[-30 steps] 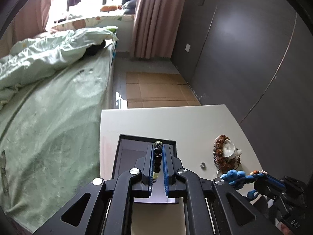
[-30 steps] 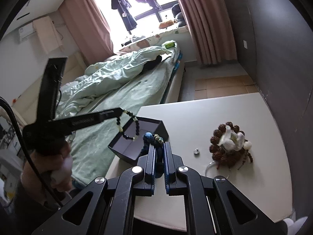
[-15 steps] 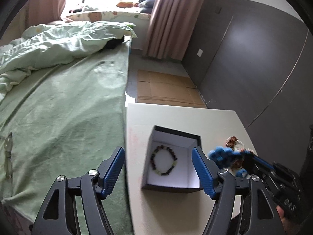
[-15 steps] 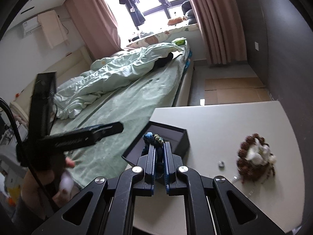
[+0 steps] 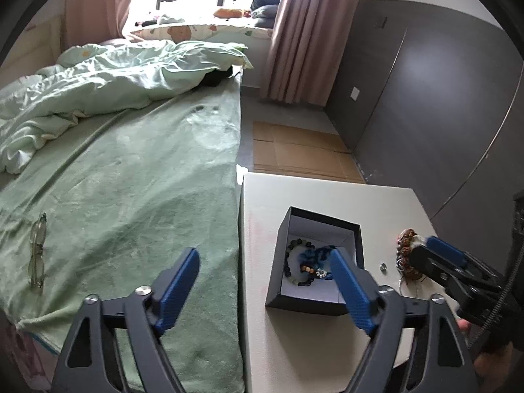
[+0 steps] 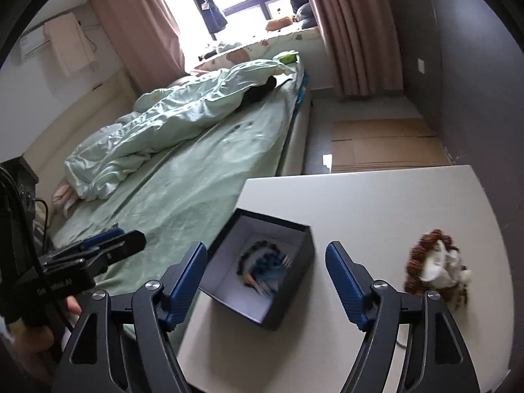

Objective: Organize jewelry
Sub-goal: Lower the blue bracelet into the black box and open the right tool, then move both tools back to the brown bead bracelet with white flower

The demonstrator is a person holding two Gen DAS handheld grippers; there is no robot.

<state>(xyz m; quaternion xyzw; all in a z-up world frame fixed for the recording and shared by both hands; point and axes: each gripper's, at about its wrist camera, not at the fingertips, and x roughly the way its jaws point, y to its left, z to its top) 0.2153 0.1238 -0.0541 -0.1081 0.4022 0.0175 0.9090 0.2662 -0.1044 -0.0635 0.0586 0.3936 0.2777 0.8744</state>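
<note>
Done: dark bead bracelet (image 5: 296, 263) and blue bracelet (image 5: 316, 255) lay inside the box (image 5: 314, 301) on the table (image 5: 327, 193).
Left: brown bead pile (image 6: 435, 268) and small ring (image 5: 383, 266) lay right of the box.
Left claw (image 5: 267, 291): jaws just opened, empty.
Right claw (image 6: 267, 281): jaws just opened, empty.

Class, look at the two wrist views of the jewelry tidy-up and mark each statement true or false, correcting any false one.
1. The dark beaded bracelet lies inside the black box. True.
2. The blue beaded piece is still on the table outside the box. False: it lies in the box, on the dark bracelet.
3. The right gripper is clamped on jewelry. False: its jaws have just been opening and nothing is between them.
4. A brown bead pile with a white piece sits on the white table, outside the box. True.
5. A pair of glasses lies on the green bed cover. True.
</note>
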